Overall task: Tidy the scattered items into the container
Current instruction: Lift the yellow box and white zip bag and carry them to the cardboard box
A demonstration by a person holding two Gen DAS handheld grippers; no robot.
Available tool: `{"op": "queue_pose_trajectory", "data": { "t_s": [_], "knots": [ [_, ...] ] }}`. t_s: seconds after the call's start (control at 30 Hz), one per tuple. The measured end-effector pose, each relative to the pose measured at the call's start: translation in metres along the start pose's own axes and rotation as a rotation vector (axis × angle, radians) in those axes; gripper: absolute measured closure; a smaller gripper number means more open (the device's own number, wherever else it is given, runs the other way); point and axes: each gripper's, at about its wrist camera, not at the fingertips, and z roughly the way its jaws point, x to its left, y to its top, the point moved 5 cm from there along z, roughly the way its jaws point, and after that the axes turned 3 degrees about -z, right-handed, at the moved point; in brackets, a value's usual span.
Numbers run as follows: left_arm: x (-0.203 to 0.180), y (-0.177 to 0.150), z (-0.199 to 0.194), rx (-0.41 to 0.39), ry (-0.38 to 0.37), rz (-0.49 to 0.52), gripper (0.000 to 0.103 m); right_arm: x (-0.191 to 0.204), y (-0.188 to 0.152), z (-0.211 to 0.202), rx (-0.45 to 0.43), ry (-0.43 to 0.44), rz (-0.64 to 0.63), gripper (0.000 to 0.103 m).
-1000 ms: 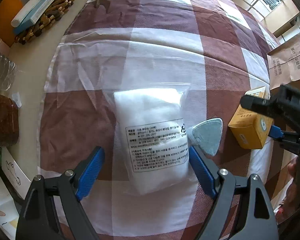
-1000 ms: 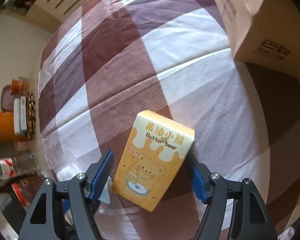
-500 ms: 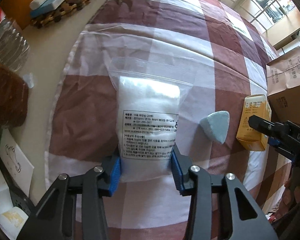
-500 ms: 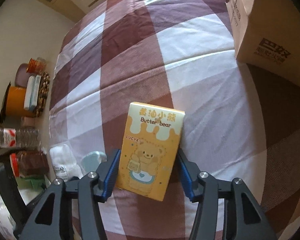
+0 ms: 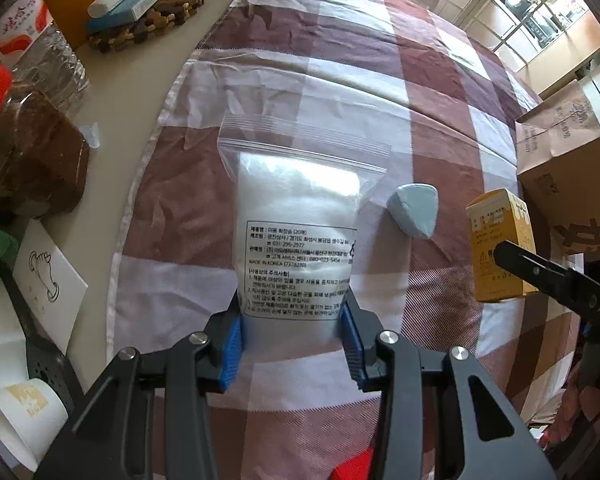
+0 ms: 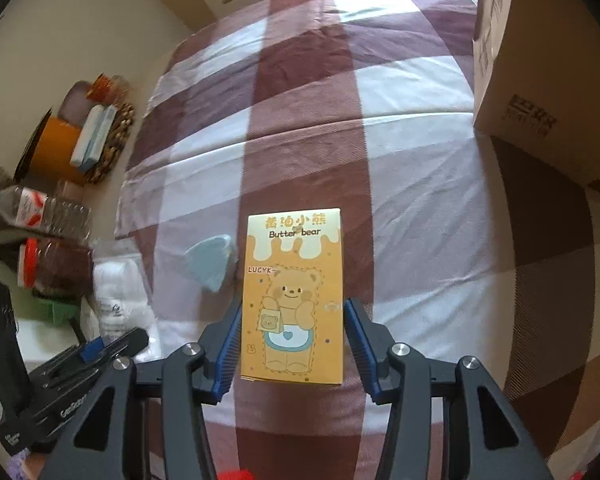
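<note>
A clear zip bag of white cotton pads (image 5: 300,208) hangs lifted over the checked tablecloth (image 5: 340,80), and my left gripper (image 5: 292,312) is shut on its lower end. The yellow "Butter bear" box (image 6: 294,264) sits between the blue pads of my right gripper (image 6: 294,320), whose jaws are closing on its sides; the box is raised off the cloth. In the left wrist view the same yellow box (image 5: 500,248) hangs at the right. A light blue triangular sponge (image 5: 414,208) lies on the cloth between the two. The brown cardboard box (image 6: 540,60) stands at the right.
Off the cloth's left edge stand a red-lidded jar (image 5: 28,152), a plastic bottle (image 5: 48,52), a wooden trivet (image 5: 152,20) with a blue-white pack, an orange tub (image 6: 52,148), a white card (image 5: 48,280) and a paper cup (image 5: 16,412).
Both grippers went from wide open around their things to shut on them. The bag and the yellow box then rose off the cloth, and both views pulled back.
</note>
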Motion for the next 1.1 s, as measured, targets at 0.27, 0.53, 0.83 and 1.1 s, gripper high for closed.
{"op": "queue_pose_trajectory", "data": {
  "t_s": [0.27, 0.53, 0.83, 1.1],
  "knots": [
    [-0.011, -0.014, -0.028, -0.033, -0.014, 0.014, 0.060, 0.014, -0.018, -0.038, -0.036, 0.035, -0.042, 0.053],
    [-0.037, -0.024, -0.064, -0.084, -0.021, 0.049, 0.060, 0.021, -0.034, -0.080, -0.082, 0.060, -0.067, 0.053],
    [-0.062, -0.036, -0.092, -0.126, -0.019, 0.104, 0.060, 0.017, -0.056, -0.116, -0.122, 0.034, -0.083, 0.053],
    [-0.086, -0.048, -0.100, -0.123, -0.025, 0.166, 0.060, 0.002, -0.073, -0.130, -0.132, 0.035, -0.039, 0.053]
  ]
}}
